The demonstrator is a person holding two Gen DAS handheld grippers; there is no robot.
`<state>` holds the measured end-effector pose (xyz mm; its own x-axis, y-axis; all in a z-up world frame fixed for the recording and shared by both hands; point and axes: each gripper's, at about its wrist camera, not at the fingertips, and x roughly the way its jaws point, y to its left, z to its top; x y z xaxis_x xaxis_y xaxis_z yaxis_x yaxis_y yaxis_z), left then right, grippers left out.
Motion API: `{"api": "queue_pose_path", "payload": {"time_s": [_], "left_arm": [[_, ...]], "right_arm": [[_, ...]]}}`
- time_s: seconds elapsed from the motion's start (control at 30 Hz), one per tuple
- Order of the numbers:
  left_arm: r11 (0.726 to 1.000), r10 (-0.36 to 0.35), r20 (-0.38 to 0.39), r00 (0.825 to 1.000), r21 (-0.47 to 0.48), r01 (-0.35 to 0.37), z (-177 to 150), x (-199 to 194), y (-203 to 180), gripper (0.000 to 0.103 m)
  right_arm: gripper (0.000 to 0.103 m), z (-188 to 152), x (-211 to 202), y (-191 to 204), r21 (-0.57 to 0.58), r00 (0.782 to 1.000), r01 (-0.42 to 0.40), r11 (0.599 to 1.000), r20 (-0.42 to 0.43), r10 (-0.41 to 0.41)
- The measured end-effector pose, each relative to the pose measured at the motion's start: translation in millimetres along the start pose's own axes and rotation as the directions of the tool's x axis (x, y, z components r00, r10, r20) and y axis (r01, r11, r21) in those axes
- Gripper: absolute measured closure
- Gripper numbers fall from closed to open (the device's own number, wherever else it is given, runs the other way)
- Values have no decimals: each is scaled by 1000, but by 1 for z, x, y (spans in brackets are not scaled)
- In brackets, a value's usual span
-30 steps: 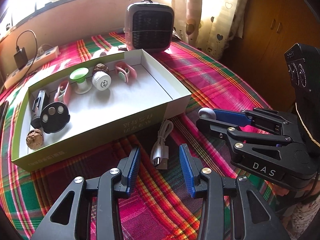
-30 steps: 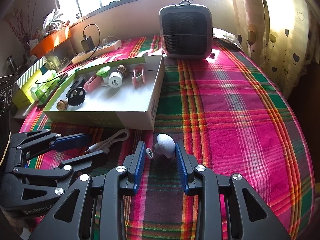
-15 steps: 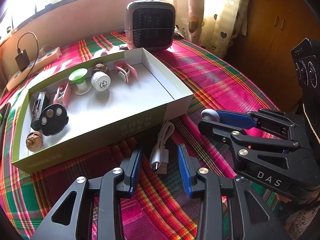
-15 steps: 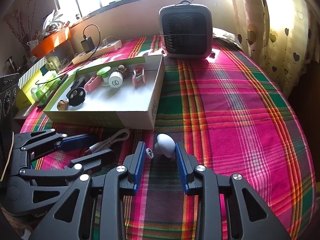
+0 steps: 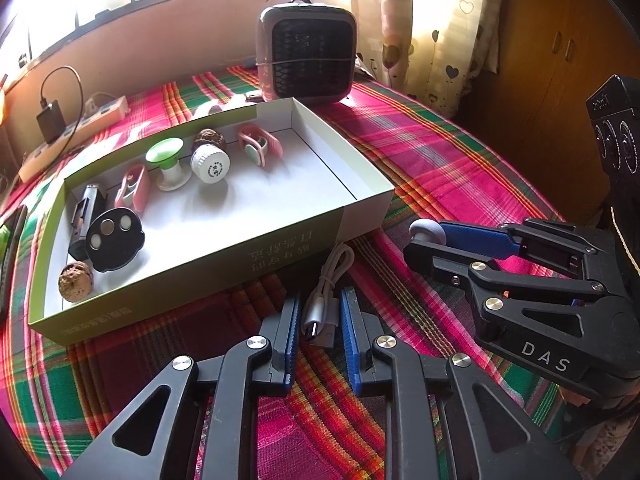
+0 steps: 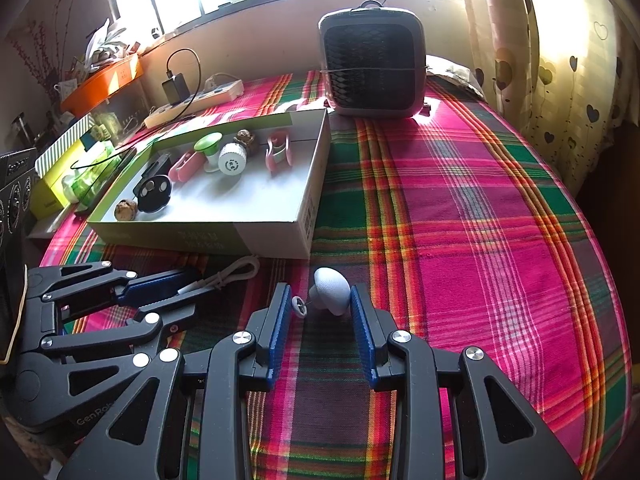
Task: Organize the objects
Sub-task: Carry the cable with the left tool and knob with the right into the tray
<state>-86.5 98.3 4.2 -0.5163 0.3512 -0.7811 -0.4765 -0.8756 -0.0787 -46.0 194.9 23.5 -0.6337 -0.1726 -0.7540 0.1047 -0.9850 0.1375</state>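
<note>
**Both claws on their items, box lies ahead and to the left**

Though the left wrist view shows a sliver of daylight either side of the plug, the left claw (image 5: 320, 322) reads as closed down on the white cable (image 5: 325, 298); its jaws have just been closing, with the plug end of the cable between the blue pads. Cable's long axis runs straight away from the claw toward the near wall of the box (image 5: 216, 258), its looped end just short of that wall. Box sits directly ahead and a little left on the plaid bench (image 5: 440, 168), already holding small items, among them a green-topped spool (image 5: 168, 162) and a walnut (image 5: 76, 276). Right claw (image 5: 430, 236) appears at right, gripping the grey knob (image 5: 427, 231).

Right wrist view: right claw (image 6: 320, 312) clamped on the grey knob (image 6: 330, 290), pads pressing both sides, a small ring sticking out to its left. Box (image 6: 276, 236) lies ahead and left, its near right corner close to the knob. Left claw (image 6: 188, 292) lies to the left, nearer the box's long front wall, with the cable (image 6: 232, 272) trailing from it.

Judgement: each load needs a lift over the near wall; left claw has the shorter path.
</note>
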Motion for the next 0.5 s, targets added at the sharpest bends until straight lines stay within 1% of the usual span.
{"api": "queue_pose_path", "payload": {"time_s": [0.5], "left_arm": [[1000, -3, 5, 1000, -19, 3, -1, -2, 1, 86]], "right_arm": [[71, 0, -1, 2, -7, 1000, -2, 1000, 1, 2]]}}
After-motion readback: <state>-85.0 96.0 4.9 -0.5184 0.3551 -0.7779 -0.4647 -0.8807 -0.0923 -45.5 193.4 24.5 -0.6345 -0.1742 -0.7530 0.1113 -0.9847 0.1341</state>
